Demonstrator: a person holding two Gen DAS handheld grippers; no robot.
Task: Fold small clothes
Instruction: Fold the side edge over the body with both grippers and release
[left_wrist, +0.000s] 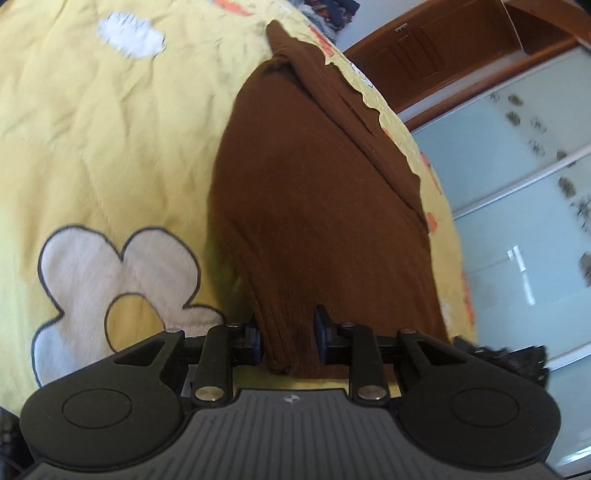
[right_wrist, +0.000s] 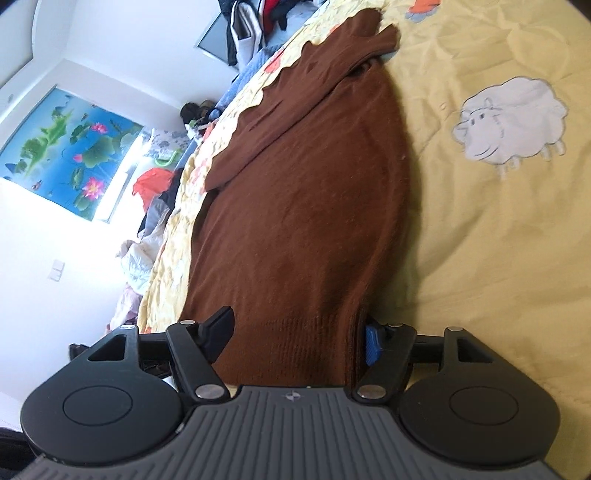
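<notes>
Sweater (left_wrist: 317, 206) lies on a yellow quilt (left_wrist: 110, 155), a sleeve (right_wrist: 295, 110) folded across it. The left gripper (left_wrist: 287, 338) pinches its ribbed hem; the right gripper (right_wrist: 297, 338) straddles the hem, fingers apart. Both hem ends vanish beneath the gripper bodies.

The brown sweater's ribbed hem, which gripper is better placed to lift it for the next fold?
Probably the left gripper: the brown sweater hem bunches between its narrowly spaced pads. The right gripper stands wide open around flat hem and would need to close first.
</notes>
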